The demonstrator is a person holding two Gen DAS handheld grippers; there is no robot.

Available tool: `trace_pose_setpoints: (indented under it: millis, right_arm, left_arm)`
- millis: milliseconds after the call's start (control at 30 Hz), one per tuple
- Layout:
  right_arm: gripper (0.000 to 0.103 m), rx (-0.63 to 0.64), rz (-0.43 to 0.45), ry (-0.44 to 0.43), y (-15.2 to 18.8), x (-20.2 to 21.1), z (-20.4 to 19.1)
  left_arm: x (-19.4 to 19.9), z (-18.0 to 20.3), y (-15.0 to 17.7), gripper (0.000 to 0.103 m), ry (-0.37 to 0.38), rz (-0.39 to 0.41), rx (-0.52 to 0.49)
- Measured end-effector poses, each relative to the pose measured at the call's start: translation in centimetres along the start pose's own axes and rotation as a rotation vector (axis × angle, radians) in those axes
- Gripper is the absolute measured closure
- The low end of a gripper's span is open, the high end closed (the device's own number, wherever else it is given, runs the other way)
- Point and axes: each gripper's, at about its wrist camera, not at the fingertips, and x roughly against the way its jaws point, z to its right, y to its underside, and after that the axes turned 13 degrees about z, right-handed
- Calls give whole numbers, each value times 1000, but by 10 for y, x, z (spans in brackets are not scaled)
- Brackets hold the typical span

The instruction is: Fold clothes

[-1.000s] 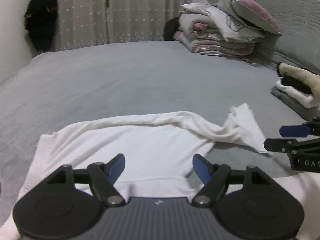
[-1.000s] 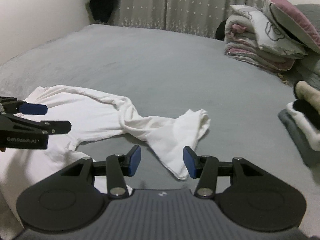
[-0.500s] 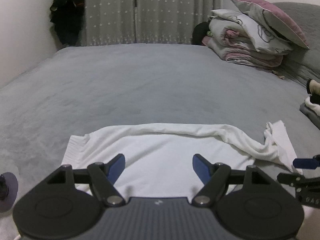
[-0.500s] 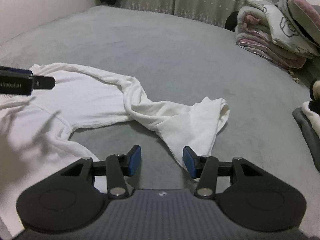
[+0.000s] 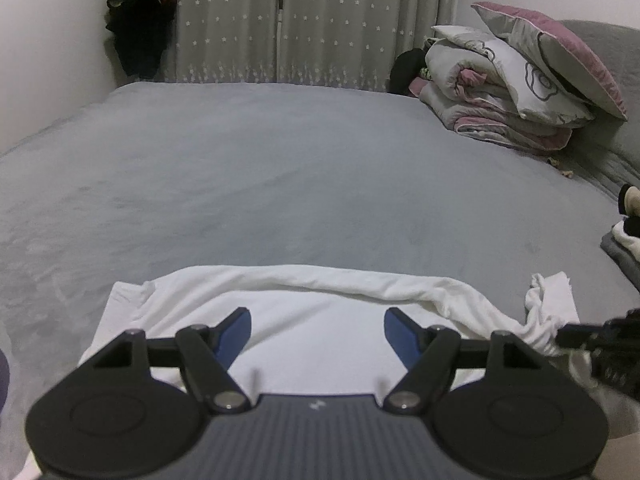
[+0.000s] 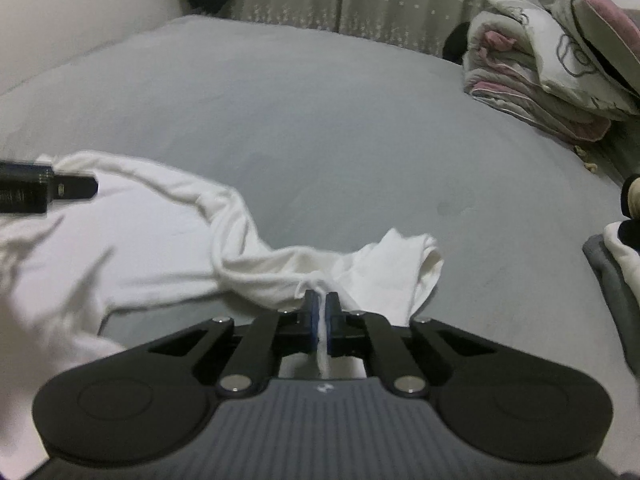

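Note:
A white long-sleeved shirt (image 5: 312, 312) lies spread on the grey bed, its sleeve (image 6: 376, 268) trailing off to the right in a twisted bunch. My left gripper (image 5: 316, 330) hovers open over the shirt's body, nothing between its blue pads. My right gripper (image 6: 320, 312) is shut on the sleeve, a strip of white cloth pinched between its pads. In the left wrist view the right gripper (image 5: 592, 340) shows at the right edge beside the sleeve end (image 5: 548, 300). The left gripper (image 6: 52, 190) shows at the left edge of the right wrist view.
The grey bed (image 5: 280, 168) stretches wide beyond the shirt. Folded quilts and pillows (image 5: 516, 92) are stacked at the back right. A small pile of folded clothes (image 6: 616, 256) lies at the right edge. Curtains and a dark hanging garment (image 5: 140, 20) stand behind.
My right gripper moved forward onto the sleeve and closed on it. The left gripper stayed open and shifted a little over the shirt body.

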Motion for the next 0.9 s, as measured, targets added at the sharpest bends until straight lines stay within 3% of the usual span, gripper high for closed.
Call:
trace_pose_setpoints:
  millis: [333,400,567,633,700,800,900]
  right_arm:
    - [100,-40,38,-3,-23,-8,10]
    - [88,-50,32,-23,-23,-7,6]
    - [87,-38,3,-16,-25,-6,-6]
    - [81,-31,-4,-6,-27,-4,-11]
    - [53,-30,-6,0,-29,0,-16]
    - [51,-42,-2,8,-28,7,-26]
    - [51,-81,-18,32,-24,8,-34]
  left_arm:
    - [-9,-3,2,31,-31,-36,-13]
    - [-10,-5,2,31,-35,-42,-9]
    - [-9,-11,2,31,-38,-52,5]
    - [-9,-14,2,31,-39,-57,10]
    - [-5,-19,5,31,-24,-35,21]
    - [2,-29,16,31,10,8,23]
    - [8,-41,17,38,25,7,82]
